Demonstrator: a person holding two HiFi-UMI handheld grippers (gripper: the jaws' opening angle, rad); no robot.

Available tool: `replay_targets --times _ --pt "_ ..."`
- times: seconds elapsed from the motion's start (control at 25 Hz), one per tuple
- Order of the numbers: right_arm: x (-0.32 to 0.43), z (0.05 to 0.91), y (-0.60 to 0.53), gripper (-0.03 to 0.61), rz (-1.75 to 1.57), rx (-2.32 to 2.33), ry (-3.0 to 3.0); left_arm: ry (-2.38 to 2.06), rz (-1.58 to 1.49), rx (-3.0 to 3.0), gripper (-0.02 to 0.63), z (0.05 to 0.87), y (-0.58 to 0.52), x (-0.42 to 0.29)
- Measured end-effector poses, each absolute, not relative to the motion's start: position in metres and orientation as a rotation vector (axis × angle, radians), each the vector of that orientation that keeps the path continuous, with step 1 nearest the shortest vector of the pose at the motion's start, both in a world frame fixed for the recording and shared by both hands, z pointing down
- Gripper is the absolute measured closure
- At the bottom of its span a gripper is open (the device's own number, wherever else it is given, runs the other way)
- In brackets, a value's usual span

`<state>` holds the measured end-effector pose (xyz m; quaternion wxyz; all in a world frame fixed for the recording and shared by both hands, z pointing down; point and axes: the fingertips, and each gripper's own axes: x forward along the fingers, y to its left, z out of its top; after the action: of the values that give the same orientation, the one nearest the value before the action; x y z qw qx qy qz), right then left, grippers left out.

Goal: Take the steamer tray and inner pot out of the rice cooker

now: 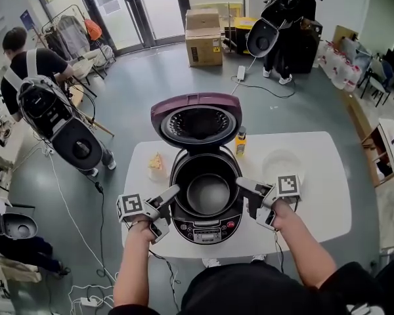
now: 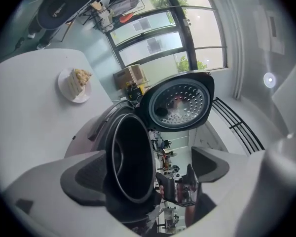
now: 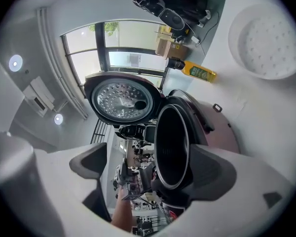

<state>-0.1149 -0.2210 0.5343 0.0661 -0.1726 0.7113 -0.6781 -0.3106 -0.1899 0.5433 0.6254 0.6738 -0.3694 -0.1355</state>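
A purple rice cooker (image 1: 203, 225) stands on the white table (image 1: 328, 202) with its lid (image 1: 197, 120) raised. The dark inner pot (image 1: 208, 195) sits inside it. The white perforated steamer tray (image 1: 281, 163) lies on the table to the right of the cooker, and it also shows in the right gripper view (image 3: 266, 41). My left gripper (image 1: 167, 210) is at the cooker's left side and my right gripper (image 1: 248, 201) at its right side. Both are open. The pot's rim (image 2: 133, 157) shows between the left jaws, and likewise (image 3: 172, 147) between the right jaws; no pad presses on it.
A plate with a slice of cake (image 1: 156, 166) sits left of the cooker. A yellow bottle (image 1: 240, 143) stands behind it. People with gear stand on the floor at left (image 1: 36, 77) and at the back (image 1: 285, 18). Cardboard boxes (image 1: 203, 38) and cables (image 1: 85, 241) lie around.
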Motion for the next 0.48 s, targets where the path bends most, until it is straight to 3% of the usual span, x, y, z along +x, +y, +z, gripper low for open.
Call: replay_targets --times 0.28,0.48 --pt "-0.122 0.543 -0.215 0.052 -2.104 -0.489 2.152 -0.818 -0.229 1.576 0.092 0.546 -0.192 -0.300" --pt "-0.128 0.544 -0.217 0.057 -2.121 -0.461 2.159 -0.820 -0.143 1.588 0.152 0.552 -0.190 -0.299"
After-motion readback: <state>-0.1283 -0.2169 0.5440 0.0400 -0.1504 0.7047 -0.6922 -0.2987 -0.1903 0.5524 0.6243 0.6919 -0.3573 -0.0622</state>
